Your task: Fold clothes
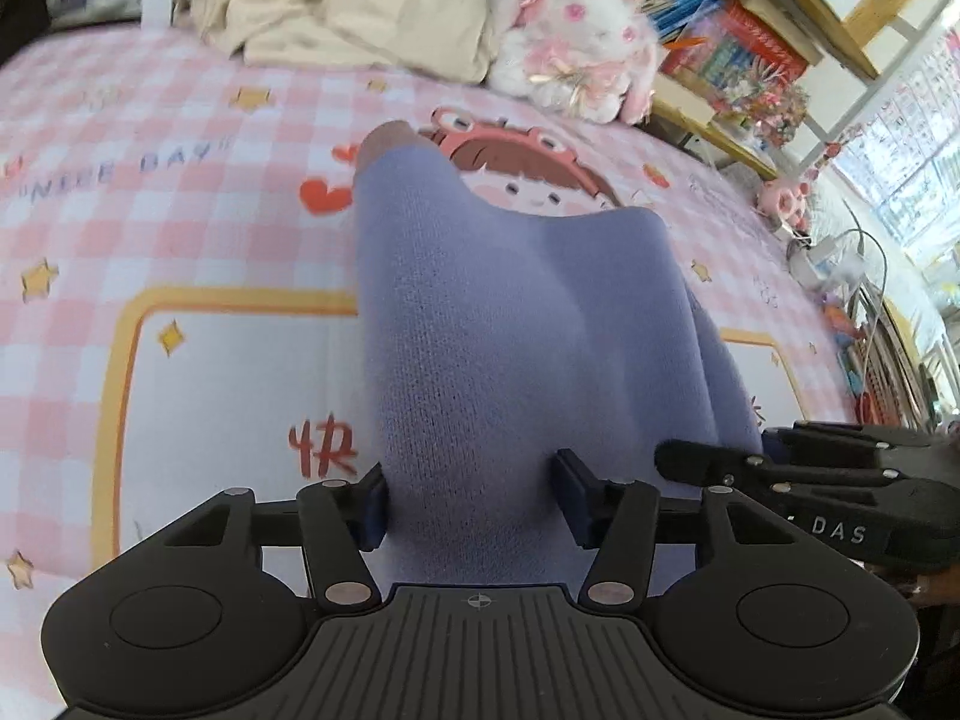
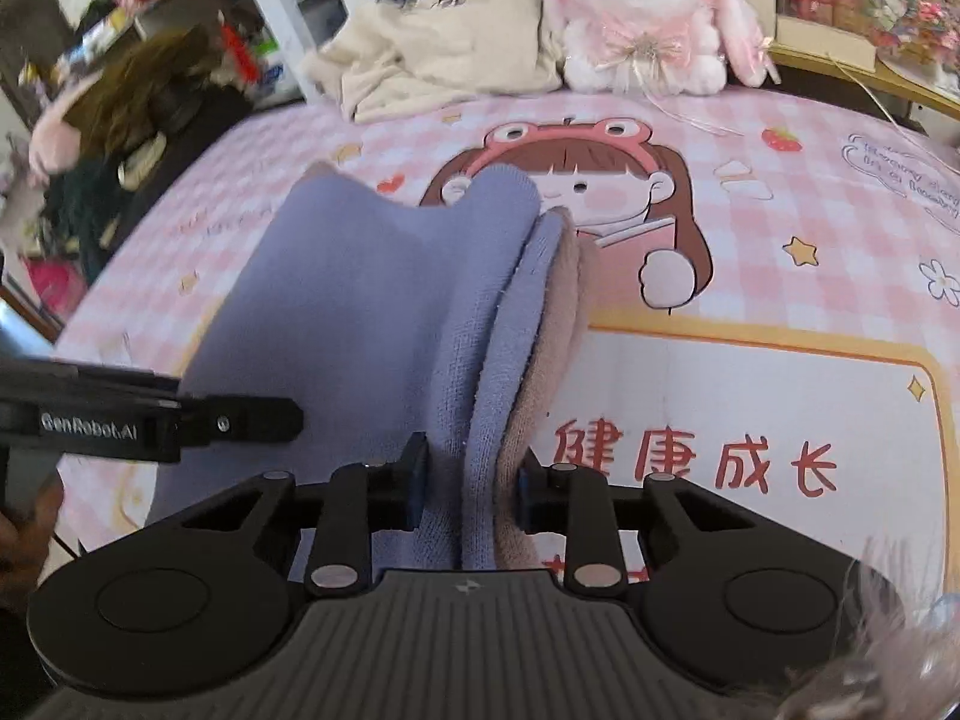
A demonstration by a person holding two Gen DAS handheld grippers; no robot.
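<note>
both grippers pinch the lavender garment above the pink bed

your left gripper (image 1: 471, 501) has its blue pads pressed into a thick bunch of the lavender knit garment (image 1: 510, 312), which runs from the jaws away toward the far side, over the pink checked bedsheet (image 1: 180, 228). a brownish tip of it shows at the far left corner. at the right edge of that view the other gripper's dark fingers sit just beside the cloth.

your right gripper (image 2: 471, 495) is clamped on several stacked layers of the same garment (image 2: 360, 312): lavender on the left, a taupe inner layer on the right. the folds fan out away from the jaws above the cartoon girl print.

far back lie a cream garment (image 2: 444, 48) and a white plush rabbit (image 2: 648, 18).

the garment's near end is hidden under both gripper bodies, so you cannot tell what kind of clothing it is. motion blur softens the left edge of the right wrist view.
</note>
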